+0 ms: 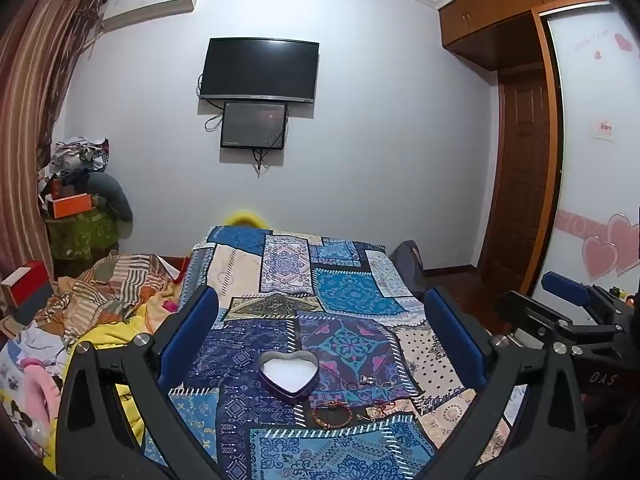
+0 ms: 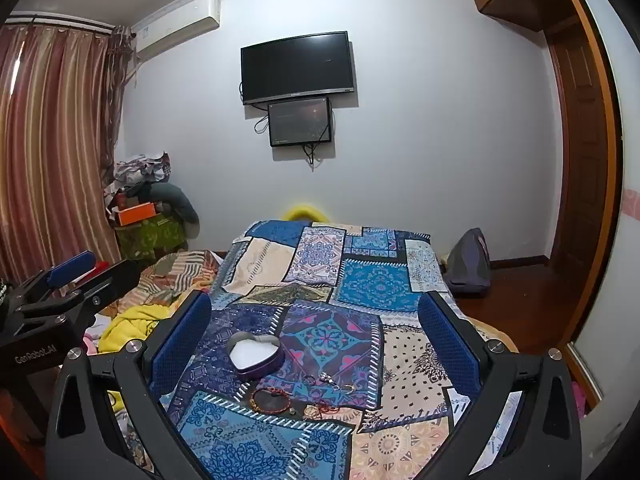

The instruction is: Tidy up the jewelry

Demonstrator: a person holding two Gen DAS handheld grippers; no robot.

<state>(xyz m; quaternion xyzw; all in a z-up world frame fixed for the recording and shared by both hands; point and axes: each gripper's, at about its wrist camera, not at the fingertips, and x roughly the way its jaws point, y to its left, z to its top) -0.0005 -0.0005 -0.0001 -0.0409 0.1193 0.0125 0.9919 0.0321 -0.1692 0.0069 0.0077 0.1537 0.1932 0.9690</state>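
Both claws, left (image 1: 320, 332) and right (image 2: 316, 328), wide and empty above the patchwork cloth (image 1: 352, 292); heart-shaped tin (image 1: 289, 372) lidless at frame centre to receive the bracelet (image 1: 332, 414) and rings (image 1: 370, 381) lower right, probably.

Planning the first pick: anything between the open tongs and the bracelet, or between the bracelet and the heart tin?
Nothing visible. The bracelet lies on the patchwork cloth just in front of the open heart tin; both tongs, left and right, hover open, with only bare cloth between.

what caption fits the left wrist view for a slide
Open left gripper above a patchwork bedspread with an open heart-shaped tin, a beaded bracelet and small jewelry pieces beside it.
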